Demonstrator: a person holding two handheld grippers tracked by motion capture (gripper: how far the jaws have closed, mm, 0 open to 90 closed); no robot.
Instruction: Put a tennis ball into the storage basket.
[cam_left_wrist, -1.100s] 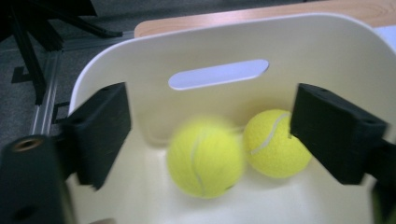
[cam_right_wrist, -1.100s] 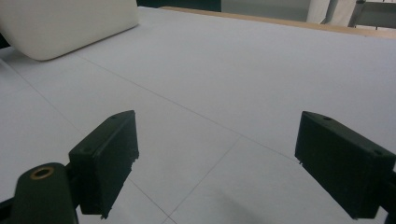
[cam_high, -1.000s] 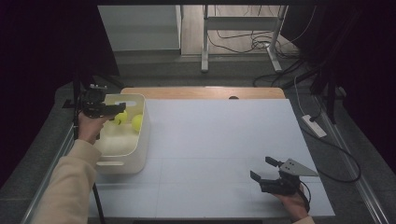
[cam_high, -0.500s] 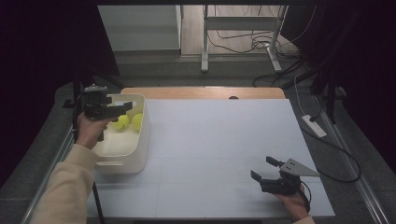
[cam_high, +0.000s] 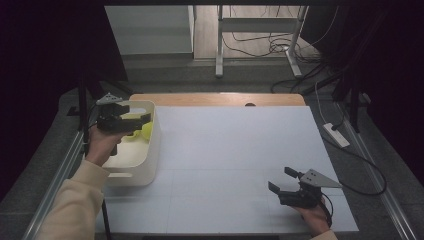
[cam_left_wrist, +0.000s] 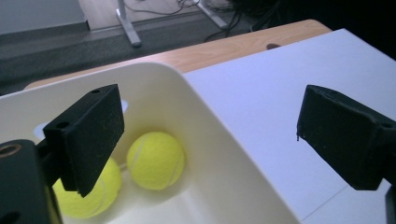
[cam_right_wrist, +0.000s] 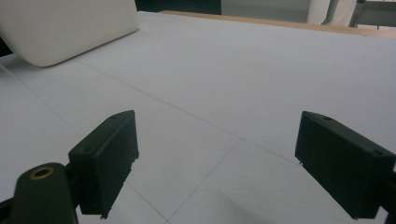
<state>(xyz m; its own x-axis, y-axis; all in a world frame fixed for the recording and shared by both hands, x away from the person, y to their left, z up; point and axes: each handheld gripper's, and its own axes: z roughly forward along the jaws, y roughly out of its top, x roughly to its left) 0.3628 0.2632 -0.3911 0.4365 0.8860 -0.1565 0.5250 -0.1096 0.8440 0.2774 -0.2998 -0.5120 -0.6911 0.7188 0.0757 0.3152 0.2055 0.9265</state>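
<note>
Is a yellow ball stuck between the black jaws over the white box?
No, the left gripper is open and both tennis balls lie in the white bin below.

Bin wall (cam_high: 152, 145) beside bare table (cam_high: 235, 150)

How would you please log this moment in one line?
left gripper: open over white bin | tennis balls: in bin | right gripper: open, empty

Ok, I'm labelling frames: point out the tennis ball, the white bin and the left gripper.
tennis ball (cam_left_wrist: 155, 160), left gripper view, middle of its felt.
white bin (cam_high: 156, 131), high view, right rim.
left gripper (cam_high: 142, 120), high view, between its jaw tips.
</note>
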